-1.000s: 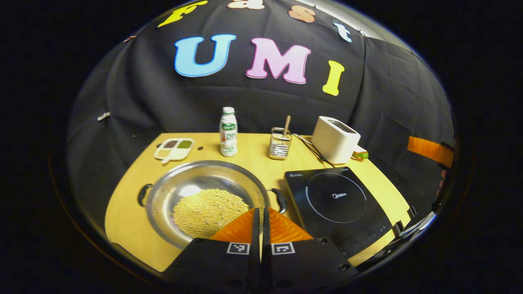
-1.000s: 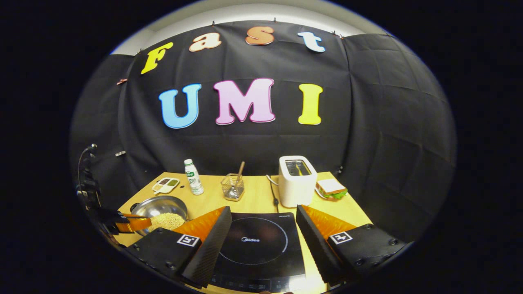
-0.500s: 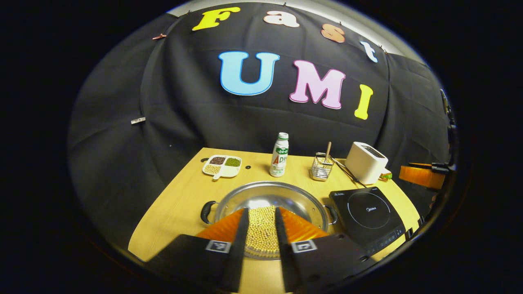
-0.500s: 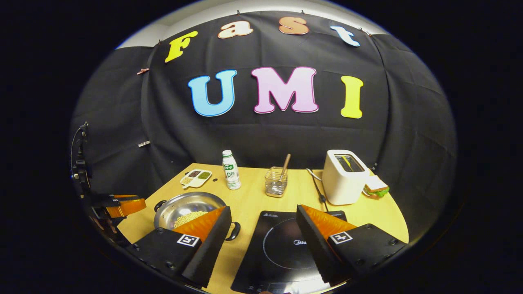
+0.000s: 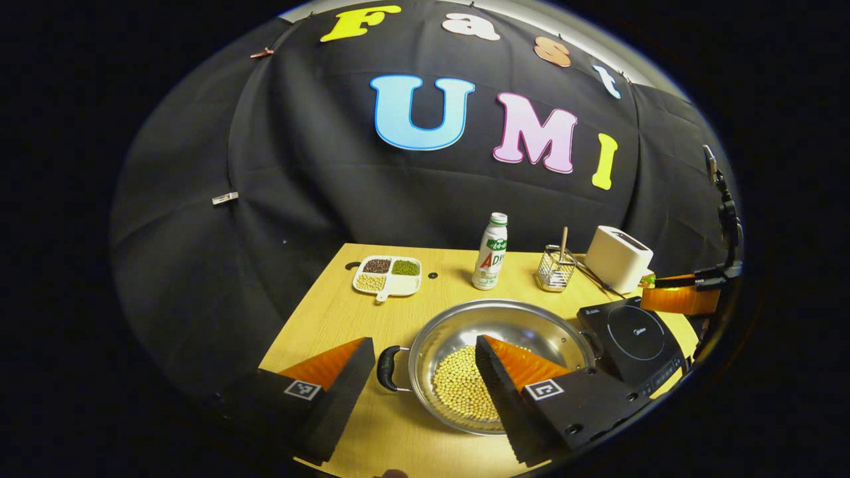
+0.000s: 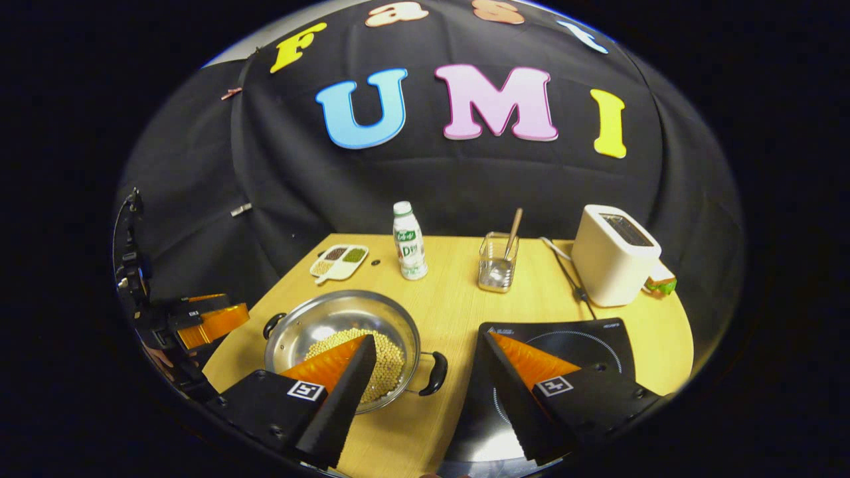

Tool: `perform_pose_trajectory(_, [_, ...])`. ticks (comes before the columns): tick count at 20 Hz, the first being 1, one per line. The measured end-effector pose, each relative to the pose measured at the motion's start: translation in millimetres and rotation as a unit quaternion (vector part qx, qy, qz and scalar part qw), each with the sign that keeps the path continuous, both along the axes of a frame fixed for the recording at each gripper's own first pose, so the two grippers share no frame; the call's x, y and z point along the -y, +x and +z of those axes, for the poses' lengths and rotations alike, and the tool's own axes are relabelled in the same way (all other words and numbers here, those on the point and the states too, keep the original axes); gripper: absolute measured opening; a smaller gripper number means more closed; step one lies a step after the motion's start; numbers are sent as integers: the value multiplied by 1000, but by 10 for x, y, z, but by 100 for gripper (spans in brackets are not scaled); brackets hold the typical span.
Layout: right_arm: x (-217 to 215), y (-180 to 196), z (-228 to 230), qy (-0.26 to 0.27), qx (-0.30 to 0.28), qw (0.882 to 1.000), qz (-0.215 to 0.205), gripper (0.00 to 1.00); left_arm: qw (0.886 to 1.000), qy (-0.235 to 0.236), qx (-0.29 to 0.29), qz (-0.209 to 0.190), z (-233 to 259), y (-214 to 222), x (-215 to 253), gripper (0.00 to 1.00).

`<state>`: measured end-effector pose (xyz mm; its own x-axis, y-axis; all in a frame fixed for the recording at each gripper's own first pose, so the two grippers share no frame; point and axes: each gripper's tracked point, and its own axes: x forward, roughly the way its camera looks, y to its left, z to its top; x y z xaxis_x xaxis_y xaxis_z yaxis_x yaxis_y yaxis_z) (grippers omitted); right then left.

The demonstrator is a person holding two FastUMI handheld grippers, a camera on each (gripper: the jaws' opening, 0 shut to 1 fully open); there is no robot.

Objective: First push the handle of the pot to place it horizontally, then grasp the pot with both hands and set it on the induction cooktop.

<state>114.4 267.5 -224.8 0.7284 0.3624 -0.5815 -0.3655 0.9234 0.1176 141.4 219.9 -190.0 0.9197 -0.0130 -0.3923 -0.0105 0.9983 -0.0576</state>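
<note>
Stainless steel pot point(image 5: 501, 358), part-filled with pale beans point(image 5: 465, 392), sits on the wooden table point(image 5: 345, 318) just left of the induction cooktop point(image 5: 631, 338), not yet on it. I read its two black handles as lying level, side to side, so I judge the push step done and the two-handed grasp next. My left gripper point(image 5: 425, 398) has its fingers wide apart, bracketing the pot's left handle point(image 5: 387, 367) without touching. My right gripper point(image 6: 425, 392) is likewise spread, framing the pot's right handle point(image 6: 435, 373). Beyond the pot stand a divided dish point(image 5: 388, 275), a bottle point(image 5: 490, 252), a wire holder point(image 5: 554, 269) and a toaster point(image 5: 617, 257).
</note>
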Motion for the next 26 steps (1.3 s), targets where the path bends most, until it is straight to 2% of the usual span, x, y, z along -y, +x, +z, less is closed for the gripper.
perform_pose_trajectory(7, [-158, 128, -720, 3, -74, 997, -12, 100, 999, -24, -37, -10, -442, 356, -179, 95])
perform_pose_trajectory(12, [-195, 288, -1105, -8, -101, 995, -21, 100, 996, -50, -77, -8, -885, 558, -213, 95])
perform_pose_trajectory(24, [-349, 240, -1533, -8, -143, 989, -33, 99, 988, -52, -137, -39, -1359, 798, -213, 94])
perform_pose_trajectory(25, [-356, 237, -1576, -8, -151, 988, -35, 98, 988, -50, -144, -37, -1395, 801, -242, 94])
perform_pose_trajectory(26, [-352, 232, -1585, -8, -156, 987, -36, 92, 987, -48, -151, -37, -1441, 790, -259, 92])
